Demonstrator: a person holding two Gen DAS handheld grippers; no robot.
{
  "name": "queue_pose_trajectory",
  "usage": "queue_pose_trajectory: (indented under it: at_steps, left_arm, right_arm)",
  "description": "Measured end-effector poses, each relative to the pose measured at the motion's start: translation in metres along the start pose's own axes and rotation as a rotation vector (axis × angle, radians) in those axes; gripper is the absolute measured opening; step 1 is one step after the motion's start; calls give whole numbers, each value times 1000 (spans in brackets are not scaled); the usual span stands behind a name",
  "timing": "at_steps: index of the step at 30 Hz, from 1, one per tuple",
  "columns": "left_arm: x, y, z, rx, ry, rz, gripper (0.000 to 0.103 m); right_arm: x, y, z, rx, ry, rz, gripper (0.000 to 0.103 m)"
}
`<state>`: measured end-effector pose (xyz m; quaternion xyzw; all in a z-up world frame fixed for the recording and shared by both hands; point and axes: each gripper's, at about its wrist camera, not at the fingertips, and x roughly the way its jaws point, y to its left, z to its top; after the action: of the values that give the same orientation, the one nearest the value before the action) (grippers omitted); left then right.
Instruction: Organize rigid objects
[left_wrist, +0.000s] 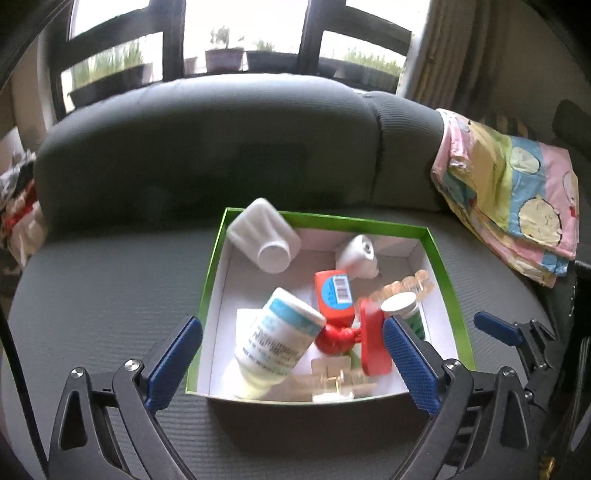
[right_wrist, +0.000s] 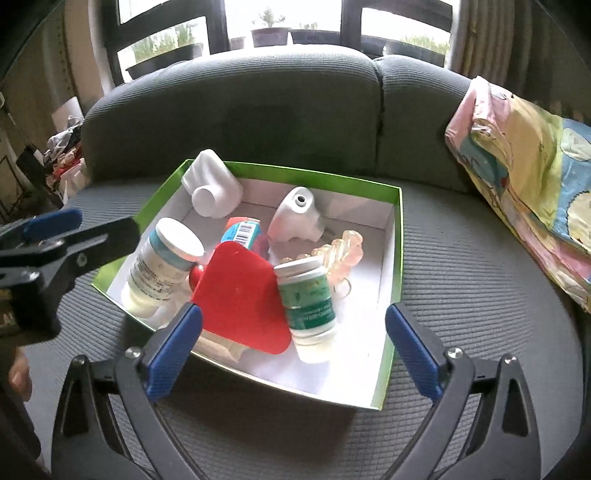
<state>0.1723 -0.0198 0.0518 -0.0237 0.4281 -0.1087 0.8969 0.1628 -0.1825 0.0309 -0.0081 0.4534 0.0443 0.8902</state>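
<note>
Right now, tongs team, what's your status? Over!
Left tongs open, empty. Right tongs open, empty. Green box on sofa, full of bottles. Red piece lies atop the pile.

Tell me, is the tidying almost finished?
It looks nearly done. The bottles, like the blue-label bottle and the green-label bottle, and the red toy already sit inside the green box. Nothing is in hand: the left hand-held gripper and right hand-held gripper are both open. No loose items show on the sofa seat.

Green-rimmed box (right_wrist: 397, 236) on sofa seat — bottles (right_wrist: 162, 264), red toy (right_wrist: 240, 295) inside
</note>
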Motion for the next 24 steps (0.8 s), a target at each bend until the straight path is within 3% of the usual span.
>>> queue_pose_trajectory:
  at_steps: [16, 24]
  left_arm:
    - [-12, 6, 4, 37, 46, 73, 98]
    - [-4, 12, 7, 24, 118, 104, 98]
  right_arm:
    - [-4, 11, 10, 58, 74, -22, 99]
    - [0, 9, 13, 80, 129, -29, 99]
